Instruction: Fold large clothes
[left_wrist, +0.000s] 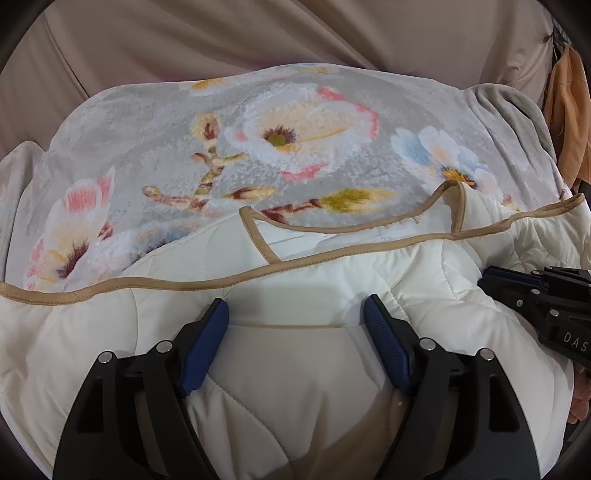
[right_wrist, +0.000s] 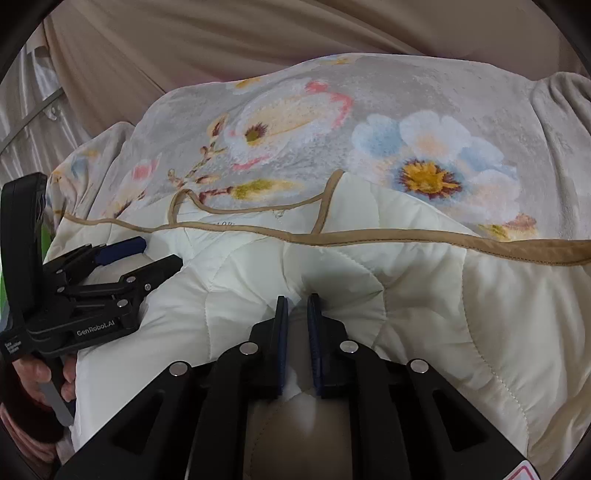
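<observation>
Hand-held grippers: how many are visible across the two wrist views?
2. The left hand-held gripper hovers open over the cream quilted jacket; the right hand-held gripper pinches a fold of it. None seems hidden.

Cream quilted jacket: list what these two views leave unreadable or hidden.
- Neck label on the cream quilted jacket: its print is too small and blurred in both views.
- Sleeves and hem: cut off by the frame edges, and in the left wrist view hidden under the left gripper.
- Whatever the right gripper pinches: its nearly closed blue pads hide the fabric between them.
- The surface under the floral blanket: fully covered.
</observation>
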